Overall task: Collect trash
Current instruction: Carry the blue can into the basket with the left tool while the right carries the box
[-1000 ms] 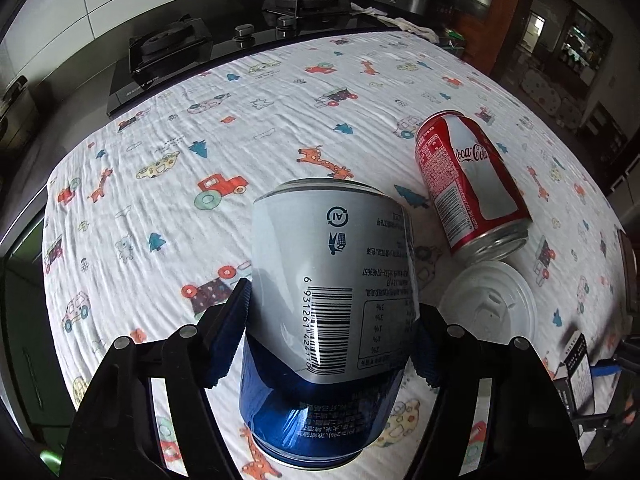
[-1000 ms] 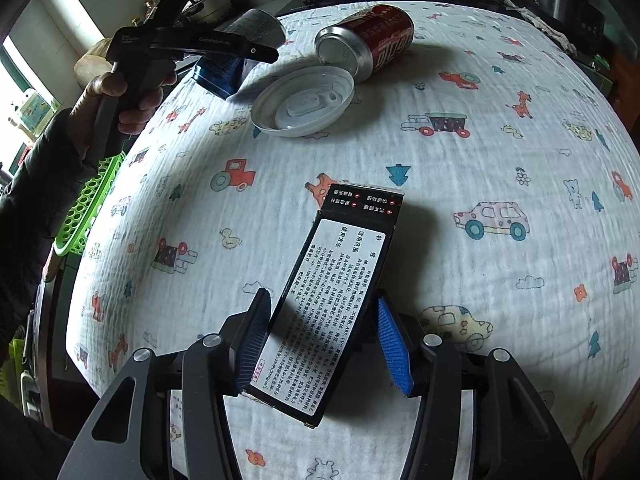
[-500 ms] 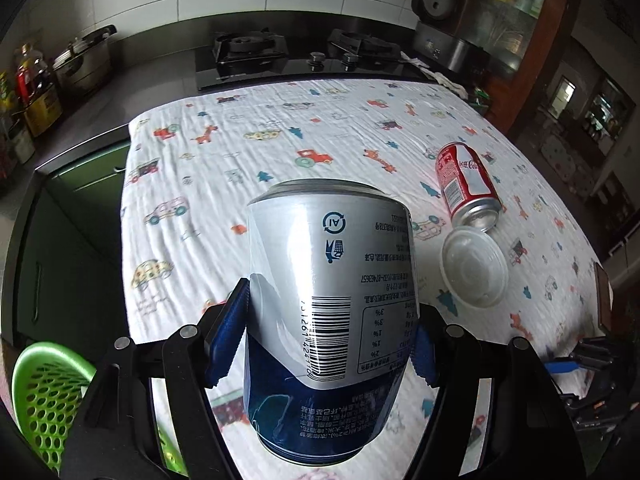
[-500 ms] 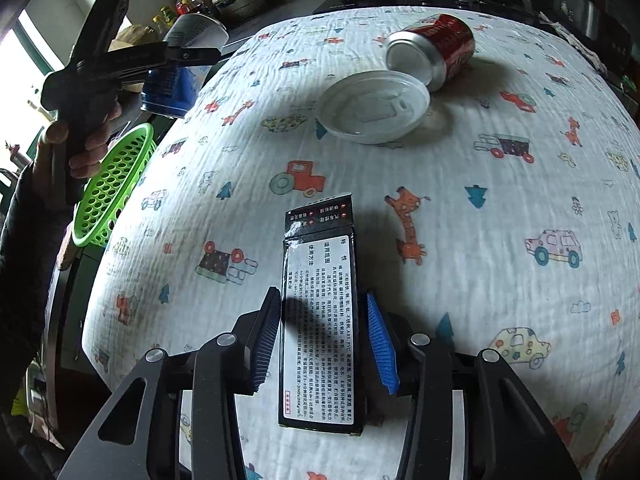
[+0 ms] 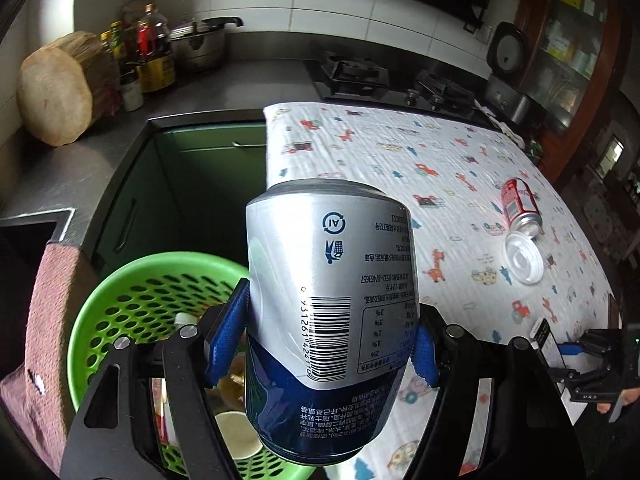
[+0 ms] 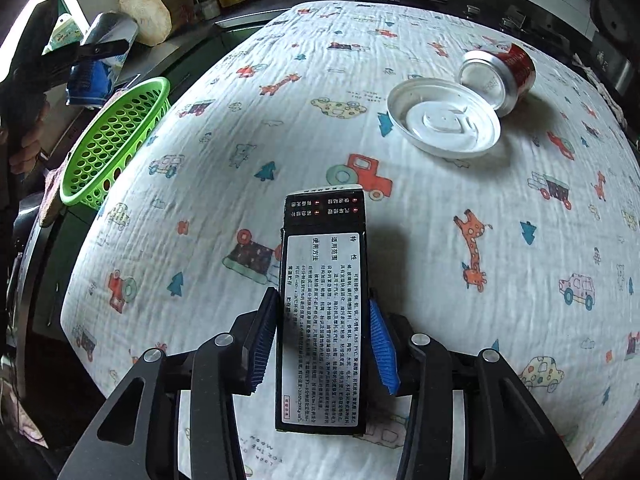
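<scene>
Left tongs (image 5: 320,344) clamp the blue can (image 5: 330,320) directly above the green basket (image 5: 132,300); right tongs (image 6: 320,344) grip the black box (image 6: 322,320) lengthwise.

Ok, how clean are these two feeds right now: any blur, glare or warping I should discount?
Left wrist: sharp on the silver-blue can; the kitchen behind bows with fisheye. Right wrist: print on the black box is readable, its shadow falling left on the cloth; the cloth's edges curve hard; the window at upper left blows out white.

The left tool (image 5: 320,344) has carried the silver-blue can (image 5: 332,320) off the counter to above the green basket (image 5: 120,292); the right tool (image 6: 324,344) has closed on the black box (image 6: 322,320)
</scene>
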### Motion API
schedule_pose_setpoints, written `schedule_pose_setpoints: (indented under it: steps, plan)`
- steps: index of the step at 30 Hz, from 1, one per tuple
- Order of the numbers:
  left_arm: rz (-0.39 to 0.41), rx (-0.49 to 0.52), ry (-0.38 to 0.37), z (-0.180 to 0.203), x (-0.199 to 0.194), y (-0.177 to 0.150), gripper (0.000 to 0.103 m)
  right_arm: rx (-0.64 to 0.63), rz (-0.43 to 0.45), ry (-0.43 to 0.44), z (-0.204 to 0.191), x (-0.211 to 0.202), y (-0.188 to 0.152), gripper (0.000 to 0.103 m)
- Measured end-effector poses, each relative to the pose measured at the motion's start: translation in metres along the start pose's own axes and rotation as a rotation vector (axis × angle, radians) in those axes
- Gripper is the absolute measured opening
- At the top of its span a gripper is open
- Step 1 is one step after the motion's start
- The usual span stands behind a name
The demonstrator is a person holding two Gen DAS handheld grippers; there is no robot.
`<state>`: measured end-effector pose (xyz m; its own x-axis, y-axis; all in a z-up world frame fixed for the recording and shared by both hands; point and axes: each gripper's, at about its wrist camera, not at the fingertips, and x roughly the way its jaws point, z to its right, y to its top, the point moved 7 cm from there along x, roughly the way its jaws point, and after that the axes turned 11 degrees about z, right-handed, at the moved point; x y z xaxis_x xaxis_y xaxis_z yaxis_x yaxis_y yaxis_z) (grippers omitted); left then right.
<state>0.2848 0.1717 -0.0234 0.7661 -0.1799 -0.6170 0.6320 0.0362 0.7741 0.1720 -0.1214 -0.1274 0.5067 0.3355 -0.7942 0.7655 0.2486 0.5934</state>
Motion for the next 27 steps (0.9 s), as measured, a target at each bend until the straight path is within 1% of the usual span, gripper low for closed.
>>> schedule_pose_setpoints:
  steps: [5, 7, 10, 13, 17, 25, 27]
  plan:
    - [-0.010, -0.091, 0.074, -0.054, -0.014, -0.022, 0.069, -0.033, 0.046, 0.060, -0.030, 0.001, 0.031, 0.043]
    - [-0.029, -0.132, 0.092, -0.073, -0.012, -0.035, 0.069, -0.050, 0.063, 0.092, -0.048, 0.006, 0.047, 0.043]
    - [-0.069, -0.185, 0.103, -0.091, -0.003, -0.055, 0.069, -0.078, 0.097, 0.137, -0.076, 0.010, 0.072, 0.043]
    - [-0.105, -0.209, 0.113, -0.100, 0.007, -0.075, 0.069, -0.096, 0.118, 0.189, -0.102, 0.015, 0.096, 0.043]
    - [-0.137, -0.223, 0.109, -0.105, 0.015, -0.095, 0.069, -0.122, 0.132, 0.230, -0.131, 0.025, 0.121, 0.043]
    - [-0.175, -0.217, 0.081, -0.099, 0.018, -0.117, 0.071, -0.149, 0.130, 0.279, -0.169, 0.050, 0.157, 0.043]
    - [-0.180, -0.230, 0.065, -0.099, 0.018, -0.120, 0.074, -0.148, 0.126, 0.300, -0.178, 0.056, 0.166, 0.043]
